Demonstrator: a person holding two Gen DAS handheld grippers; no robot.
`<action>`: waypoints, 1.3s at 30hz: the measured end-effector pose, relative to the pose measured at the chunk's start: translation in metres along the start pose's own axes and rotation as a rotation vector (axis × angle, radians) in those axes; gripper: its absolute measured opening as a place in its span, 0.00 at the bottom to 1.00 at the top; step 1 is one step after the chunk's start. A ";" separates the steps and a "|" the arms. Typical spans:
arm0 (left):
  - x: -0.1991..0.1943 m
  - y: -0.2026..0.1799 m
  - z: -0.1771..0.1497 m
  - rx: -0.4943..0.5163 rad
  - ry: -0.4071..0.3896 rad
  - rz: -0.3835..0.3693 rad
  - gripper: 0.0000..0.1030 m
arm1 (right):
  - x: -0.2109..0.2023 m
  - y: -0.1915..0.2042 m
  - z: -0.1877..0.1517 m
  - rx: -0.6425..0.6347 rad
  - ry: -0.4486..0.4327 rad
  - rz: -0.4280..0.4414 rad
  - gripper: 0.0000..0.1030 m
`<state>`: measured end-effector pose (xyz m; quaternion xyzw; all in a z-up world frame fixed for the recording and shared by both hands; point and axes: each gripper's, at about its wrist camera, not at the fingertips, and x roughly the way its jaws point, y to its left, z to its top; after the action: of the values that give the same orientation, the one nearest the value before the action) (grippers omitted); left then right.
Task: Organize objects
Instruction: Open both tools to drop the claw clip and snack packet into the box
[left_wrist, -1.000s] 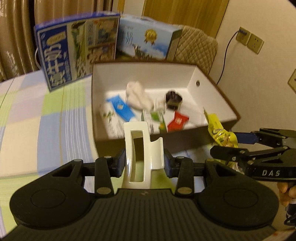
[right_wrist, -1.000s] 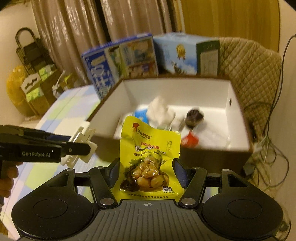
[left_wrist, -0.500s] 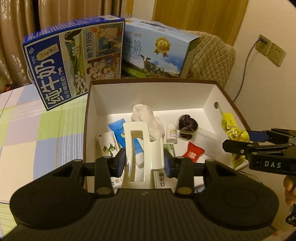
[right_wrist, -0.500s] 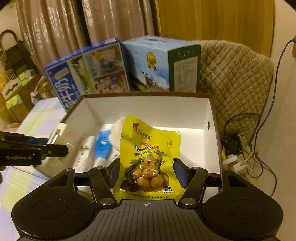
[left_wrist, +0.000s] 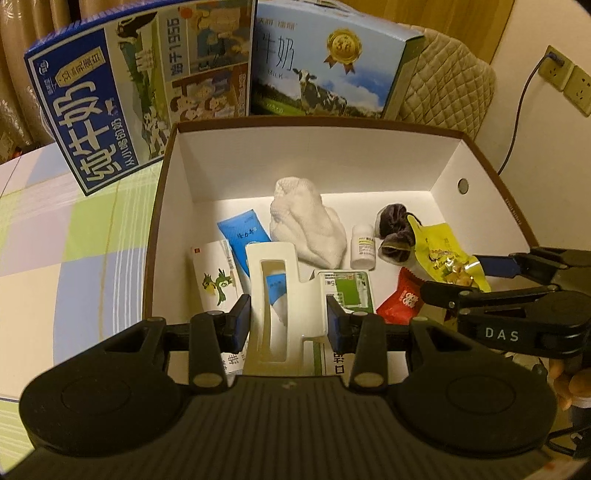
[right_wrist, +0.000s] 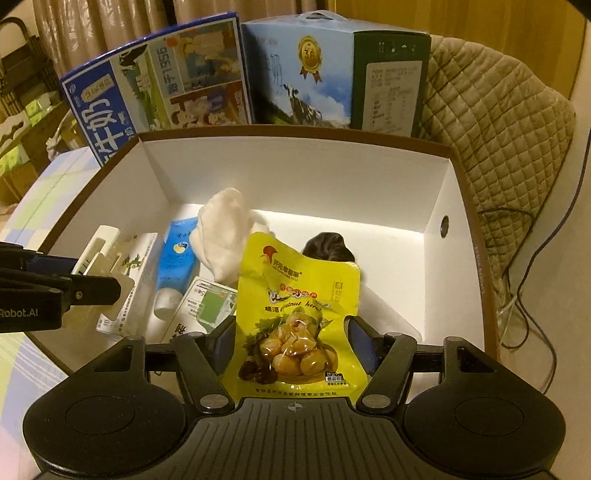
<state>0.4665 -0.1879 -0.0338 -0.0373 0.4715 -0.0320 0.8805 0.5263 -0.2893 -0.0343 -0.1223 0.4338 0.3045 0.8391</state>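
Observation:
My left gripper (left_wrist: 288, 321) is shut on a white hair claw clip (left_wrist: 275, 291), held upright over the near part of an open white box with a brown rim (left_wrist: 162, 206). My right gripper (right_wrist: 291, 343) is shut on a yellow chestnut pouch (right_wrist: 299, 314), also above the box (right_wrist: 458, 206). Each gripper shows in the other's view: the right gripper (left_wrist: 452, 277) with the pouch (left_wrist: 439, 251) at the box's right side, the left gripper (right_wrist: 99, 275) with the clip (right_wrist: 98, 245) at its left wall.
In the box lie a white cloth (left_wrist: 306, 229), a blue tube (left_wrist: 242, 234), a small white bottle (left_wrist: 363, 247), a dark scrunchie (left_wrist: 391, 232), a red packet (left_wrist: 402, 299) and small cartons. Two milk cartons (left_wrist: 140, 92) stand behind it, a quilted chair (right_wrist: 498, 129) to the right.
Both grippers have moved forward, from in front of the box's near wall to above its inside. Each keeps hold of its item.

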 end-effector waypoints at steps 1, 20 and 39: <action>0.001 0.000 0.000 -0.001 0.003 0.003 0.35 | 0.000 0.000 0.001 -0.003 -0.003 -0.002 0.62; 0.005 -0.002 0.002 -0.016 0.012 0.017 0.51 | -0.016 0.003 0.002 -0.001 -0.055 0.004 0.67; -0.063 -0.004 -0.013 -0.018 -0.111 0.045 0.98 | -0.075 -0.005 -0.022 0.099 -0.122 0.056 0.70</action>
<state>0.4207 -0.1869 0.0113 -0.0365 0.4229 -0.0057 0.9054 0.4823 -0.3342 0.0124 -0.0497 0.3994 0.3129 0.8603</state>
